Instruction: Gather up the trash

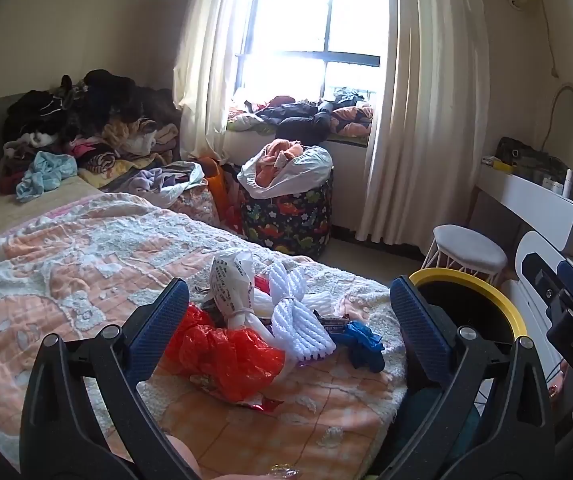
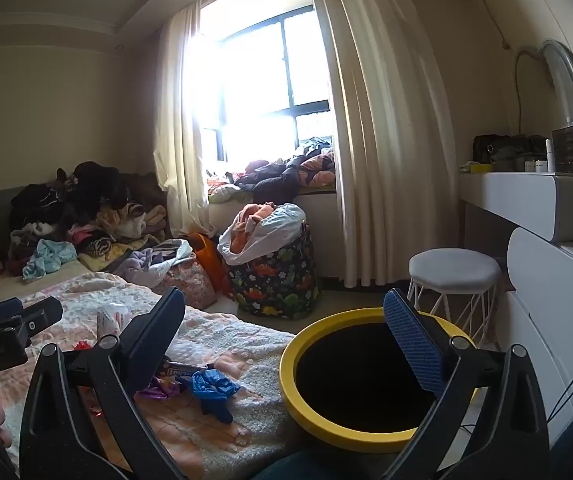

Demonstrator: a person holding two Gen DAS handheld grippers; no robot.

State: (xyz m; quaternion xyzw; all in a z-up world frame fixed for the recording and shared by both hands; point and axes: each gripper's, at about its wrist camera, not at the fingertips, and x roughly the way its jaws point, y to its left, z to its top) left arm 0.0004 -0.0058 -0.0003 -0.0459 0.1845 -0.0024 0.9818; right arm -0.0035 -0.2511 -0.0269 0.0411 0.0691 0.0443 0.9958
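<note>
I am standing at the foot of the bed, which is wearing a peach-and-white tufted blanket and is carrying all the trash on its near corner. Just beside that corner, on the floor, the round yellow-rimmed bin with the black inside is waiting with its mouth facing up; I cannot tell whether anything is lying in it, since the inside is reading as plain dark.

On the blanket, the crumpled red-orange plastic bag is lying nearest to me, touching the knotted white plastic bag with printed lettering behind it. Against those two, the white foam netting sleeve is sprawling toward the bin side. Further toward the bed's edge, the scrunched blue glove-like wad is sitting near the bin, with a flat printed snack wrapper and a small purple foil scrap just beside it. A tiny red foil bit is lying close to the orange bag.

My left claw is hanging spread wide above the pile, gripping nothing, its blue pads framing the bags. My right claw is likewise spread and empty, hovering between the bed corner and the bin's mouth.

As I am judging it, the collecting is barely under way, if at all: every piece I can see is still on the bed, and all of it is left to be carried over into the bin.
</note>
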